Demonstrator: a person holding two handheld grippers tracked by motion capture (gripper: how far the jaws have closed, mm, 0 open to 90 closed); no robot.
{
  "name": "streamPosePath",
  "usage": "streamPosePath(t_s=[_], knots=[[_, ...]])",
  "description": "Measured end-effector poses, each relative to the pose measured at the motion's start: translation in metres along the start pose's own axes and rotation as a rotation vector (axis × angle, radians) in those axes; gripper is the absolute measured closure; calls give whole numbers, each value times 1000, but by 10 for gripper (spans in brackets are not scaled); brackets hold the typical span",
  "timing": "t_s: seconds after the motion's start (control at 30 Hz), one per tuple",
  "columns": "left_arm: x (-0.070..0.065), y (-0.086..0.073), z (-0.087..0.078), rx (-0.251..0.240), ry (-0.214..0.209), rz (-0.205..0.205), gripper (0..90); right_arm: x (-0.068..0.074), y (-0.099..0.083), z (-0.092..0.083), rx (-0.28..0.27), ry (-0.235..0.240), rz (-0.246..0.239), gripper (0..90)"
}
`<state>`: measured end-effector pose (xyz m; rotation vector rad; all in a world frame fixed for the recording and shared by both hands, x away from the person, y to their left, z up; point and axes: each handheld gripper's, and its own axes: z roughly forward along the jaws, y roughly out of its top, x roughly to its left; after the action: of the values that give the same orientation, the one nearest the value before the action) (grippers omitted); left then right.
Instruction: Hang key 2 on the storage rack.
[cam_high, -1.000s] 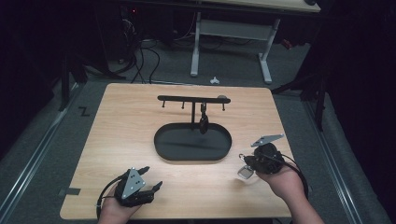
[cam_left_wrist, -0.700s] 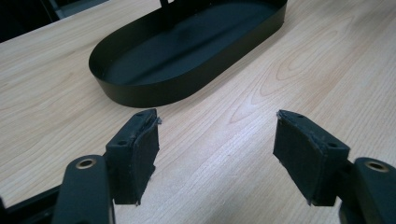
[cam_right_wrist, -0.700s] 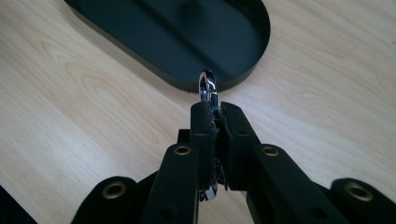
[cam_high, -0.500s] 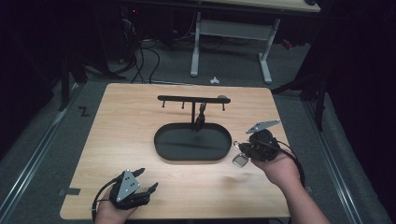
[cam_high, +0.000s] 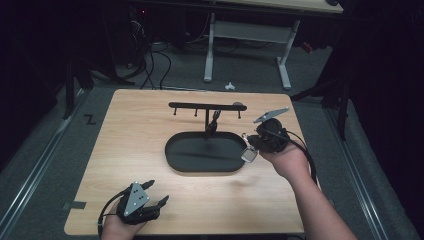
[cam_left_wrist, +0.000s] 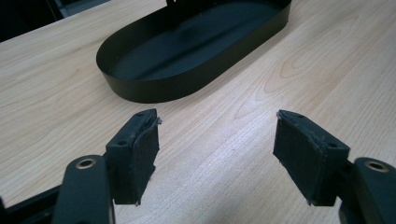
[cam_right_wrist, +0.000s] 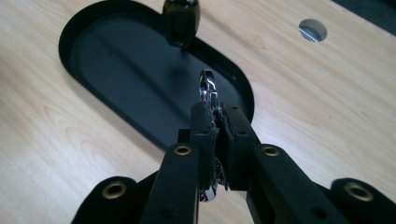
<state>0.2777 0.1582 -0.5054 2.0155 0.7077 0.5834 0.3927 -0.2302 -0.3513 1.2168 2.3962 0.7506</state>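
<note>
A dark room surrounds a pale wooden desk (cam_high: 150, 150), with cables on the grey floor behind it and the legs of a white table (cam_high: 210, 50) farther back. In the middle of the desk we see a black oval tray (cam_high: 175, 155) with a low wall; a thin post rises from its far edge and carries a black crossbar (cam_high: 200, 105) with small pegs beneath it. A dark item (cam_high: 215, 120) hangs from that bar beside the post, but we cannot tell what it is.

Our right tool (cam_high: 250, 142) is held above the desk at the tray's right end, its jaws clamped together on a small shiny metal clip (cam_right_wrist: 207, 88). In the right gripper view the clip sticks up from between the pressed pads, with the tray's dark floor behind it and a round silver disc (cam_right_wrist: 313, 30) set into the desk farther off. In the high view a small silvery tag (cam_high: 248, 155) hangs below that tool.

Our left tool (cam_high: 157, 192) sits low at the near left corner of the desk, well apart from the tray. Its jaws stand wide apart with bare wood between the pads (cam_left_wrist: 140, 149), and the tray lies ahead of them.
</note>
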Motion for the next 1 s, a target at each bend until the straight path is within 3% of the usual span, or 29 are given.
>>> streamPosePath(t_s=[0.43,0.87,1.0], knots=[[2,-1,-1,3,-3,-10,315,-10,37,6,-44,6,28,850],[-1,-2,2,7,-8,-6,315,-23,43,14,-54,11,75,849],[-2,-2,3,14,-15,-2,315,-32,44,20,-72,36,104,856]])
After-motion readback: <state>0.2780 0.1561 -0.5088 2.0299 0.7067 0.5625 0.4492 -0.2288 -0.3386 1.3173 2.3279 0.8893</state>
